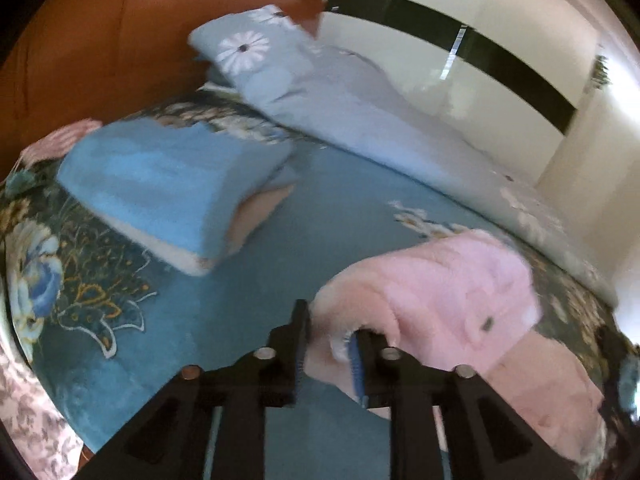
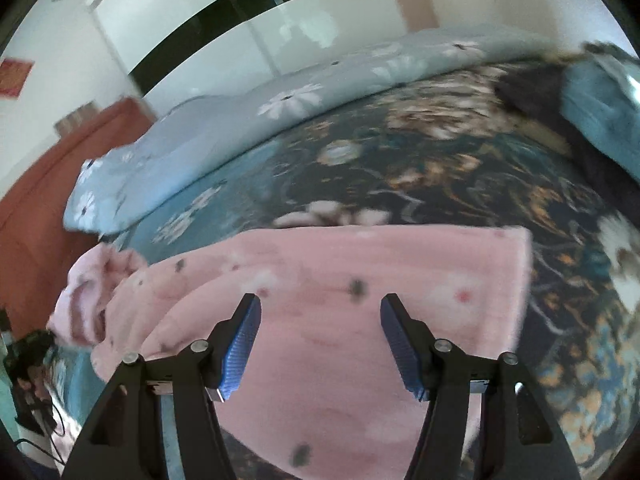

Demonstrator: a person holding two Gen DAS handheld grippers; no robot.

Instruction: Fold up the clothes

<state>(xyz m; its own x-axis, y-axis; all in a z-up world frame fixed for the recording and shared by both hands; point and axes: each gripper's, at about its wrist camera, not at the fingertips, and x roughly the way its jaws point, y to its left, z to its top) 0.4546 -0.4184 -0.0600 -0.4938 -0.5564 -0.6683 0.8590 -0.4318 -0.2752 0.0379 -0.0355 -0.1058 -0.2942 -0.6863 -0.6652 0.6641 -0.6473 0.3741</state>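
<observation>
A fluffy pink garment [image 1: 440, 280] with small flower prints lies on the patterned bedspread [image 1: 260, 248]. One end of it is rolled over towards my left gripper [image 1: 330, 336]. The left jaws stand a little apart with the puffy pink edge lying loosely between them, not pinched. In the right wrist view the same pink garment [image 2: 360, 264] spreads flat across the bed. My right gripper [image 2: 320, 312] hovers over its near part, wide open, with nothing between its blue pads [image 2: 240, 344].
A folded blue and cream pile [image 1: 168, 184] sits near the orange headboard [image 1: 100, 40]. A light-blue daisy quilt [image 1: 360, 112] runs along the bed's far side below a white wardrobe [image 1: 480, 40]. A teal cloth [image 2: 600, 112] lies far right. Dark cables [image 2: 32, 360] hang left.
</observation>
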